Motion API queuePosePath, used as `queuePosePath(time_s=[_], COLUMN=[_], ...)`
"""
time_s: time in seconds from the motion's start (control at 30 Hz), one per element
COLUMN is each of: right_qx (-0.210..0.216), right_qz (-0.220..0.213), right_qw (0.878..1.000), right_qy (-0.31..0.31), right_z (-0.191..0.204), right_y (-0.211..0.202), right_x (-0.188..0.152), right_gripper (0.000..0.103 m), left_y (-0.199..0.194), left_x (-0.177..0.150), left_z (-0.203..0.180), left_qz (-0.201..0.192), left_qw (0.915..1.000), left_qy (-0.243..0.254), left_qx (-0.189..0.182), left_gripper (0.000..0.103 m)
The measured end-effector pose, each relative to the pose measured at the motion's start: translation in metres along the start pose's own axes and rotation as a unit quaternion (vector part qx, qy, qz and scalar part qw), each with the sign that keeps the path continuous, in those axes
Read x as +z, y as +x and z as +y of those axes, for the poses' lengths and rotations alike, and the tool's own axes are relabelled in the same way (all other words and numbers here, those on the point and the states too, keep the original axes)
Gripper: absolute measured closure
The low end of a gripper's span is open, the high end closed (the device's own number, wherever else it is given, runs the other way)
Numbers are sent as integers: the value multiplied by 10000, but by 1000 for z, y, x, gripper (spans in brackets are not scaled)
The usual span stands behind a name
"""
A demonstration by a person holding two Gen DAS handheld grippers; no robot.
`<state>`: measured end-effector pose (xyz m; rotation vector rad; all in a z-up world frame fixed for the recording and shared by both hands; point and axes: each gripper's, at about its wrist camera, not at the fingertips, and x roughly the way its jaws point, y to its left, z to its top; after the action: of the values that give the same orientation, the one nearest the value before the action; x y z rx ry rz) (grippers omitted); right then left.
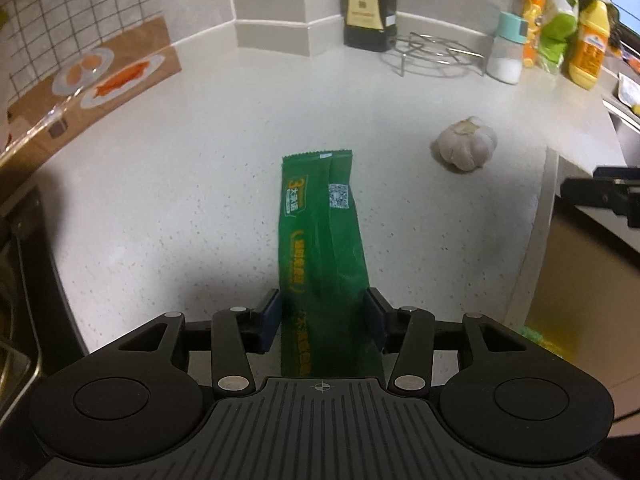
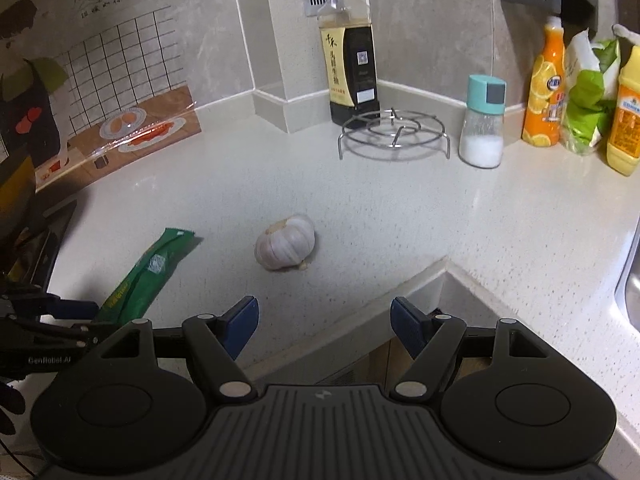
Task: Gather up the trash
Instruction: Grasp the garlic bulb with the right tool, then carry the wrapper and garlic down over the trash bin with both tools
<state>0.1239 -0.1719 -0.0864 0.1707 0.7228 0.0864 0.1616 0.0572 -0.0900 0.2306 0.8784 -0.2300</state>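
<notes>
The left gripper (image 1: 325, 322) has its blue pads either side of the long green foil snack wrapper (image 1: 320, 232), which lies between them on the pale speckled countertop (image 1: 180, 200), near the front edge; whether the pads press it yet is hard to tell; it looks thin, light, crinkly and slippery, so I'd pinch it across this near end; the right gripper (image 2: 324, 326) hangs wide apart, holding nothing, over the counter's inner corner; a white garlic bulb (image 2: 285, 247) sits just beside the wrapper's far end; wire trivet (image 2: 394, 134), salt shaker (image 2: 482, 122) and dark sauce bottle (image 2: 352, 56) stand well back.
</notes>
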Motion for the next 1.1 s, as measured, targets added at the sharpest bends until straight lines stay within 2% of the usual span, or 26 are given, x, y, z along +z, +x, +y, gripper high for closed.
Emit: queuePosePath(time_s=[0.13, 0.37, 0.53, 0.57, 0.6, 0.67, 0.87, 0.9, 0.93, 1.1], right_qx=[19, 11, 155, 188, 193, 161, -33, -48, -48, 55], right_qz=[28, -53, -170, -140, -99, 21, 149, 187, 226, 411], right_qw=[10000, 9996, 9988, 9988, 9990, 9991, 9985, 9984, 9983, 9983], right_qy=[-57, -276, -433, -423, -395, -388, -531, -527, -530, -421], right_z=[2, 11, 18, 19, 20, 22, 36, 38, 40, 53], right_y=[-1, 3, 23, 32, 41, 60, 96, 99, 101, 95], right_x=[-4, -2, 17, 23, 28, 34, 41, 41, 41, 41], right_gripper=[29, 29, 29, 29, 29, 29, 30, 35, 50, 51], left_y=[5, 3, 1, 1, 0, -3, -8, -9, -10, -11], left_x=[-1, -2, -7, -7, -8, -10, -19, -19, -20, -22], left_z=[7, 0, 0, 0, 0, 0, 2, 4, 6, 19], left_qz=[-38, -25, -149, -162, -180, -260, -399, -402, -405, -415], left_qw=[9994, 9994, 9993, 9993, 9993, 9989, 9980, 9978, 9975, 9954], left_qy=[-335, -322, -337, -330, -321, -344, -418, -443, -463, -539], left_qx=[-72, -92, -81, -84, -89, -164, -249, -293, -354, -679], left_gripper=[46, 46, 47, 49, 55, 72, 74, 74, 74, 74])
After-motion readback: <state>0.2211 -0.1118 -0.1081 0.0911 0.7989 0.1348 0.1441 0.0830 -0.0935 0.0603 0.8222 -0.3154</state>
